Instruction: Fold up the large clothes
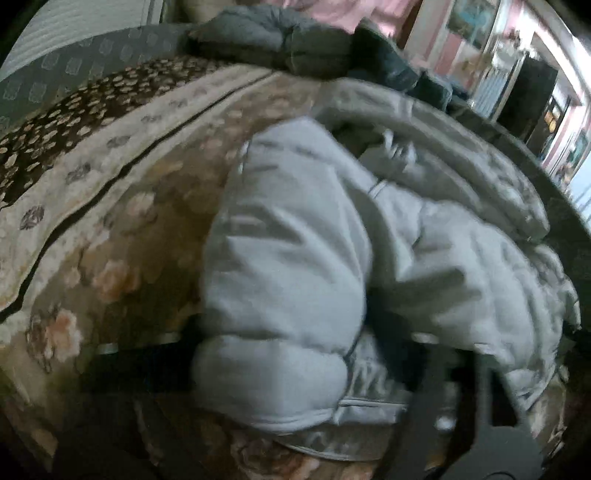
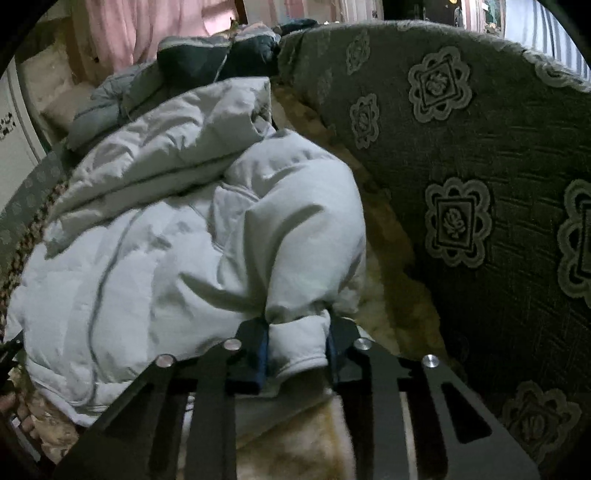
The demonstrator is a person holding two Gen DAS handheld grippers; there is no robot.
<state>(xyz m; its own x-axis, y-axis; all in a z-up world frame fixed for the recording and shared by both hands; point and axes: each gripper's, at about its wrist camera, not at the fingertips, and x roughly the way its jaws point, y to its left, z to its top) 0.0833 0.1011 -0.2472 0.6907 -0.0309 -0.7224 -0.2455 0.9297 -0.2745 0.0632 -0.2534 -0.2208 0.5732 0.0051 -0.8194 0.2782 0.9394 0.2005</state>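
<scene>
Between my right gripper's [image 2: 297, 350] nearly closed jaws sits the pale puffy jacket's [image 2: 177, 229] cuff, pinched; my left gripper's [image 1: 303, 369] grip is unclear.

A puffer jacket [image 2: 177, 221] lies bunched on a sofa seat covered by a floral blanket [image 1: 110, 229]. The sofa's backrest [image 2: 480, 184] rises just right of it. Behind the jacket, another quilted jacket [image 1: 273, 33] lies heaped.
</scene>
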